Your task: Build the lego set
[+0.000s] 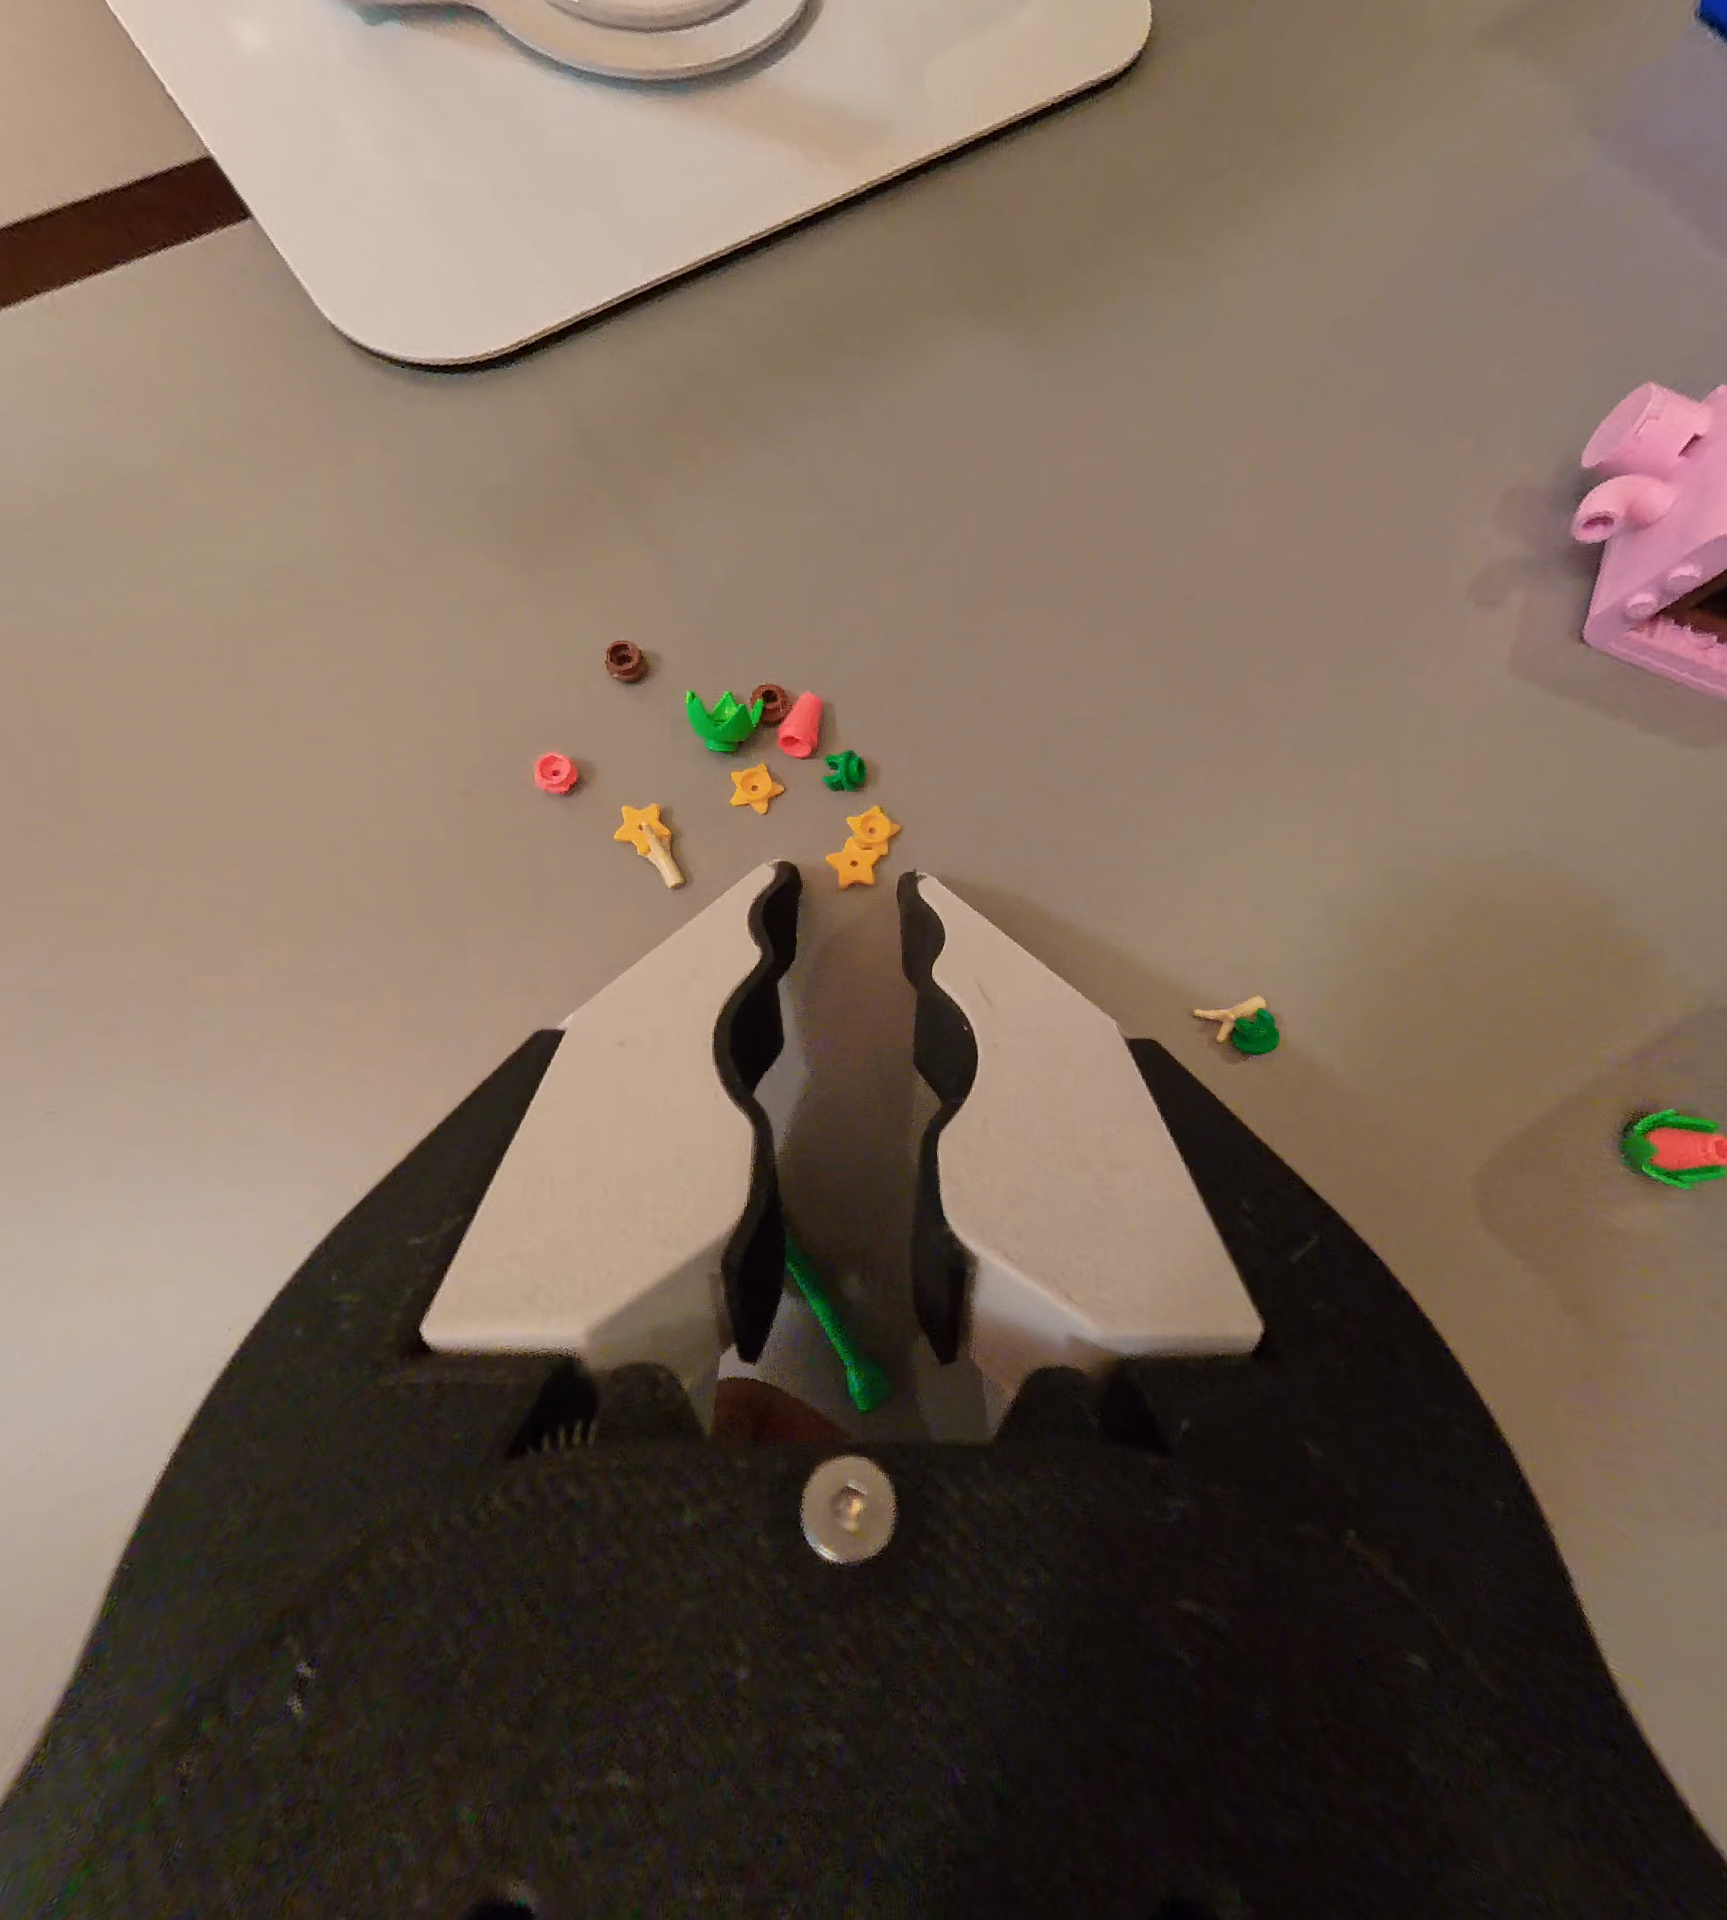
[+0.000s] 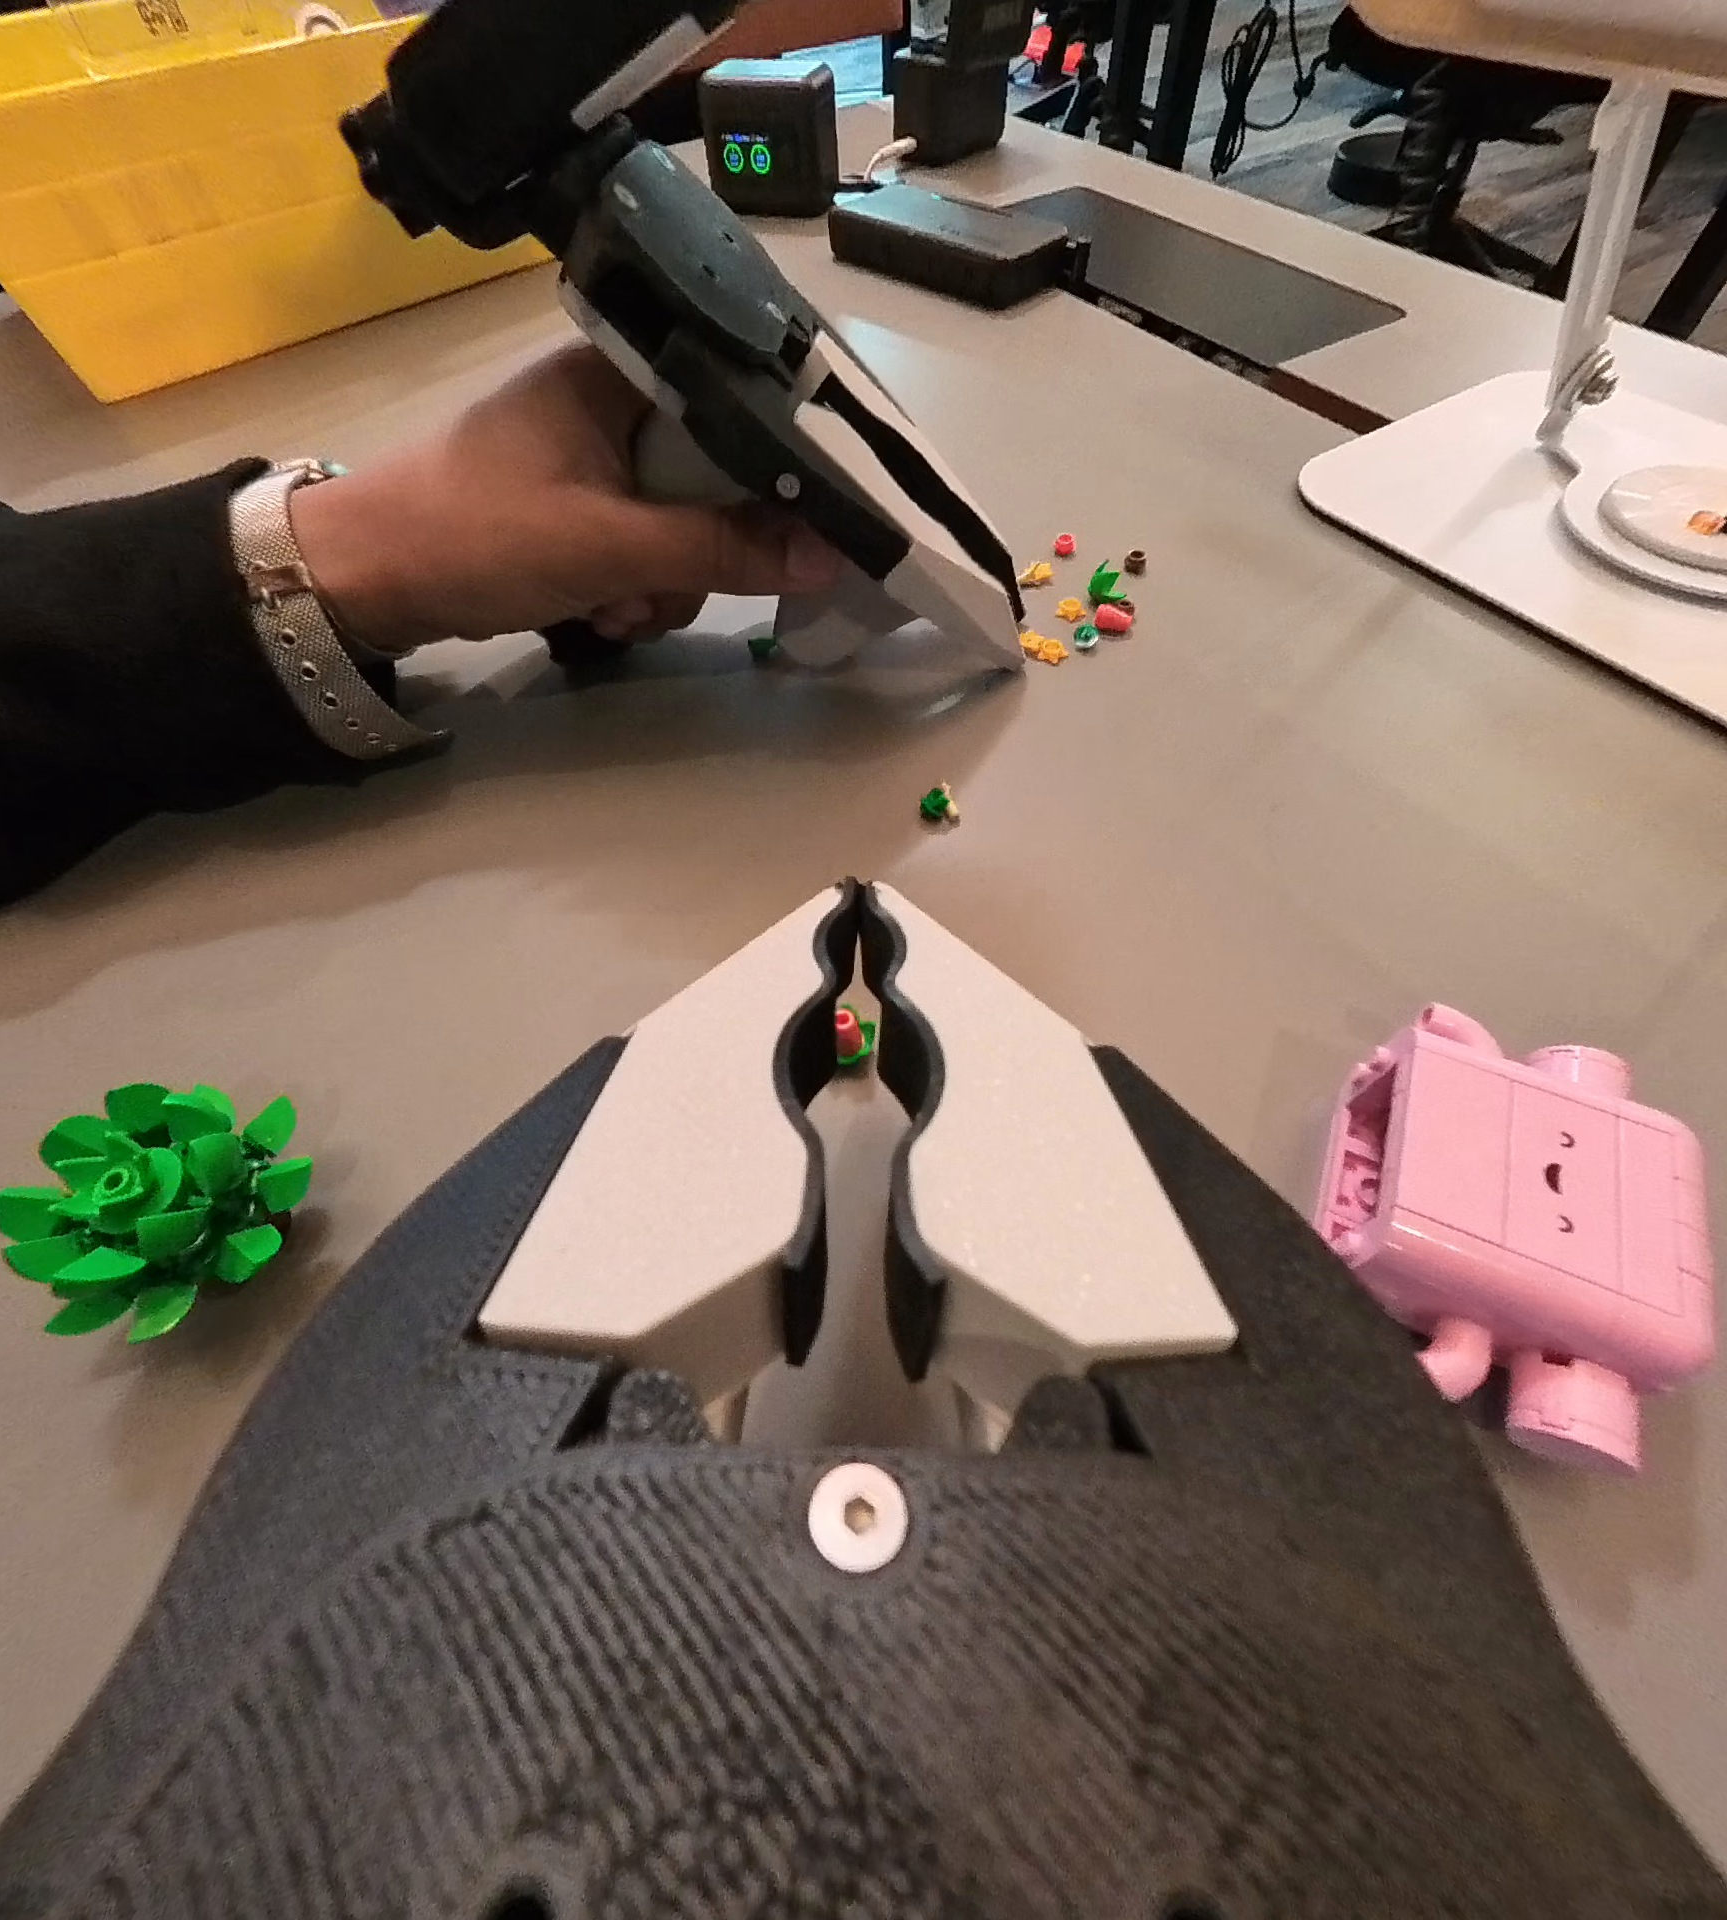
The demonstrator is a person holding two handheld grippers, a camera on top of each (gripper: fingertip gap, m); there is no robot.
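Both tools share one build: a black, coarse-textured printed body fanning wide toward the camera, two pale grey wedge fingers lined with wavy black pads, and one silver hex-socket screw centred behind the jaws. This applies to the left gripper [image 1: 846,878] and the right gripper [image 2: 859,886]. The person's left hand [image 2: 526,520] emerges from a black sleeve [image 2: 59,675] with a woven grey watch strap [image 2: 308,623] at the wrist.

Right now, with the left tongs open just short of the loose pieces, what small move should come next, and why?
Probably ease the left tongs forward a touch and close on the nearest yellow star-shaped flower piece. It lies on the grey table just ahead of the open tips. The right tongs are shut and hold nothing, so the left is better placed to pick.
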